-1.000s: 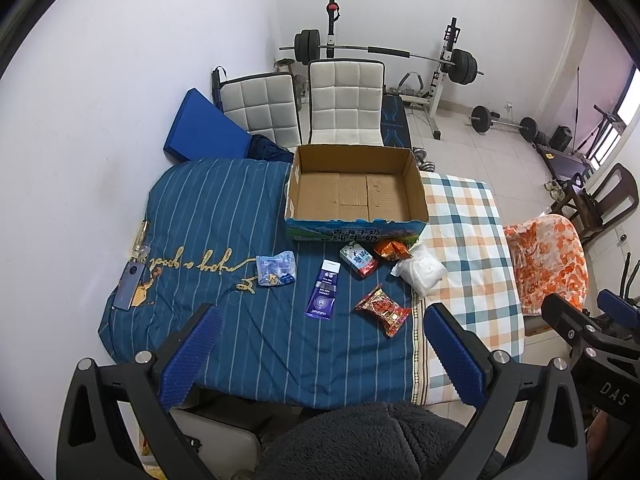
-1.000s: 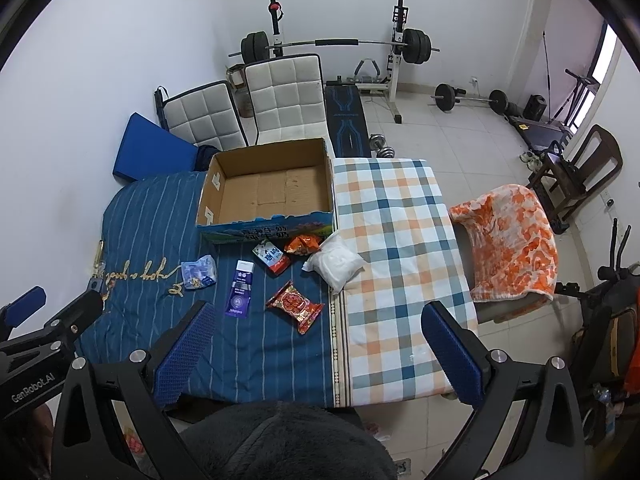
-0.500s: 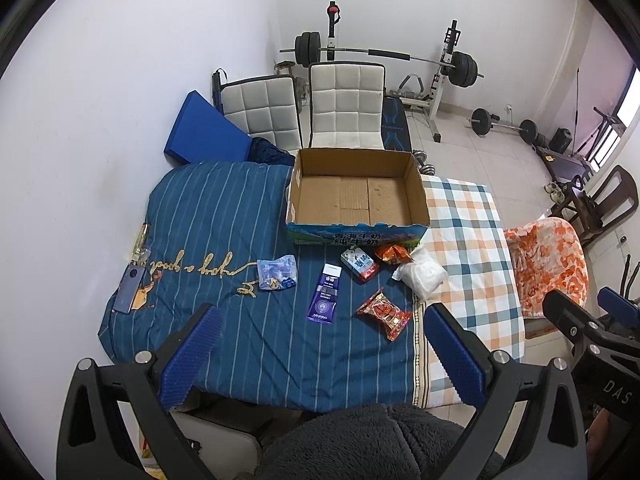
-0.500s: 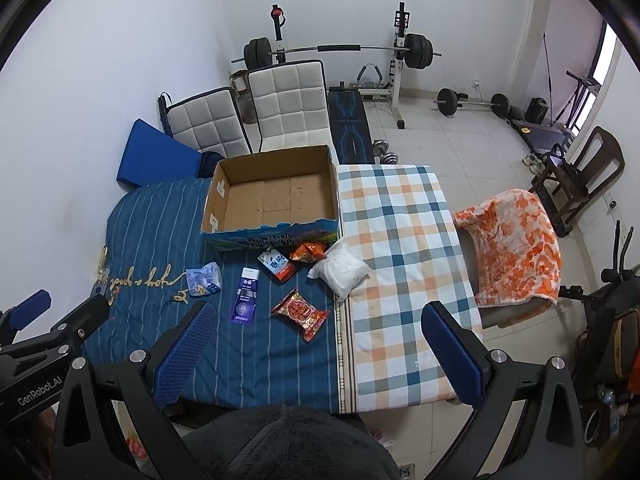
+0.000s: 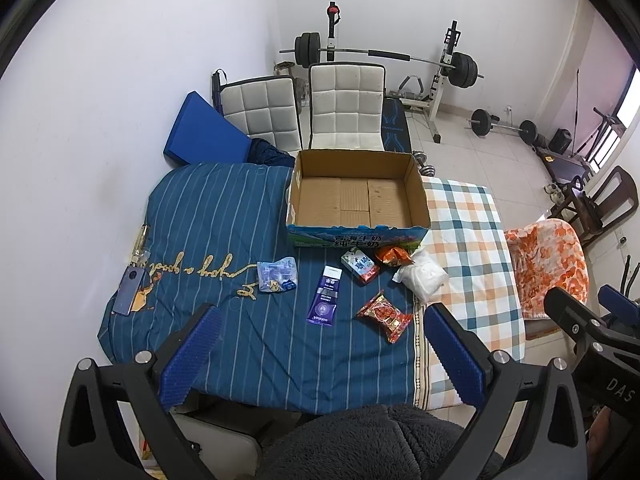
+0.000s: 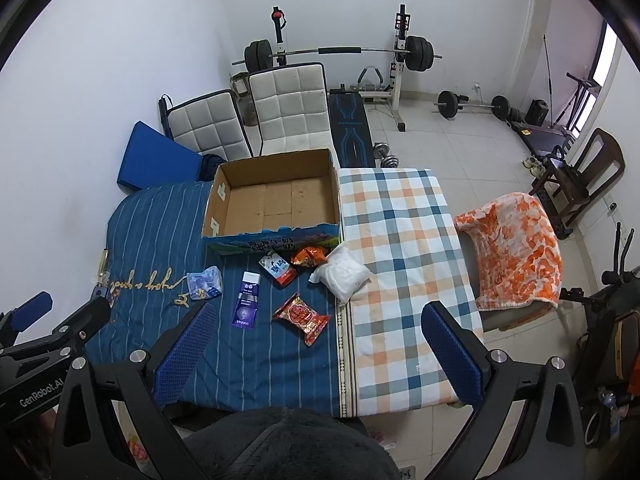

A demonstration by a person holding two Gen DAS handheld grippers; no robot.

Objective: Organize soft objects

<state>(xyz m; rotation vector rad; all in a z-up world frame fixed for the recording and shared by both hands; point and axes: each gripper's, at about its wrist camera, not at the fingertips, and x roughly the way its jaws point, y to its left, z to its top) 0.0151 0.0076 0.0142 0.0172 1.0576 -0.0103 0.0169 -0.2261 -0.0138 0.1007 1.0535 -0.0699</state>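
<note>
An open cardboard box (image 5: 358, 196) (image 6: 276, 196) stands empty on the covered table. In front of it lie several soft packs: a light blue bag (image 5: 277, 275) (image 6: 205, 282), a purple flat pouch (image 5: 325, 301) (image 6: 247, 300), a blue and red pack (image 5: 360, 265) (image 6: 278, 267), an orange snack bag (image 5: 394, 255) (image 6: 309, 256), a white bag (image 5: 425, 277) (image 6: 343, 275) and a red snack pack (image 5: 385, 315) (image 6: 302, 317). My left gripper (image 5: 320, 354) hangs high above the table's near edge, open and holding nothing. My right gripper (image 6: 320, 354) is likewise open and raised, nothing between its fingers.
A phone (image 5: 129, 295) lies at the left edge of the blue striped cover (image 5: 208, 220). A checked cloth (image 6: 400, 240) covers the right half. Two padded chairs (image 5: 346, 108), a blue cushion (image 5: 204, 132), a barbell rack (image 6: 340, 52) and an orange blanket on a chair (image 6: 516, 248) surround the table.
Both cameras have drifted slightly, so the table and box sit a little lower in view. Both grippers stay open and nothing on the table has moved.
</note>
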